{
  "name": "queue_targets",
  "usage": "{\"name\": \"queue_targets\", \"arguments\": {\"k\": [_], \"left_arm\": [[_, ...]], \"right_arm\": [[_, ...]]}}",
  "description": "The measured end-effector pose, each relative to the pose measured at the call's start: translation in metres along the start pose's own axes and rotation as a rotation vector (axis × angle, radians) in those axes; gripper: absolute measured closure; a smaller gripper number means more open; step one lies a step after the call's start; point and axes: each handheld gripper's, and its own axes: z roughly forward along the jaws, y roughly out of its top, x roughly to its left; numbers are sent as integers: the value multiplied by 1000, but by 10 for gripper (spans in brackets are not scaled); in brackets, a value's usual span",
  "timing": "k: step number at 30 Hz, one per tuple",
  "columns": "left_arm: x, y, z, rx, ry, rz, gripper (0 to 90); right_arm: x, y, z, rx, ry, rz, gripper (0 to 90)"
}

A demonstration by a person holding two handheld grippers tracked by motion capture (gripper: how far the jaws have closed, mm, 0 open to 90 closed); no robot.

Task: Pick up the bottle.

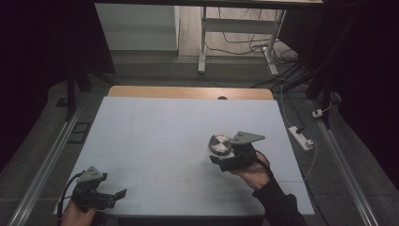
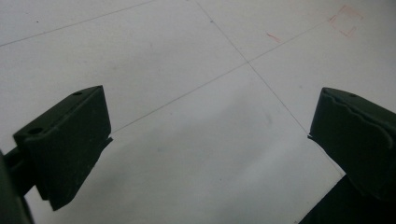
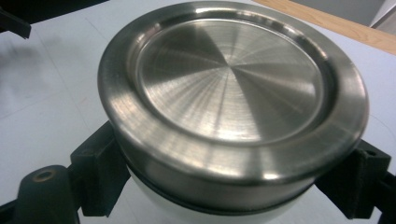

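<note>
While lidded, steel-capped jar (image 3: 233, 107) between jaws

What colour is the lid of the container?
Silvery brushed steel lid, clearest in the right gripper view.

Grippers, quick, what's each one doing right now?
Left gripper: open, nothing between its jaws, over the white table.
Right gripper: shut on the metal-lidded container, gripping its sides below the lid.

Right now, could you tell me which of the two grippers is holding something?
The right gripper, near the middle of the table, is clamped on a container with a steel lid. The left gripper, at the near left corner, stands open with nothing between its jaws.
</note>
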Motion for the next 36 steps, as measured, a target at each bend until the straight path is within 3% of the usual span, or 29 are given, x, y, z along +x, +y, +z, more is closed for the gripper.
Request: {"name": "queue_targets", "arguments": {"k": [12, 36], "left_arm": [[1, 0, -1, -2, -3, -3, 0], [0, 0, 0, 2, -5, 3, 0]], "right_arm": [[13, 15, 26, 11, 45, -32, 144], [38, 29, 57, 19, 112, -89, 144]]}}
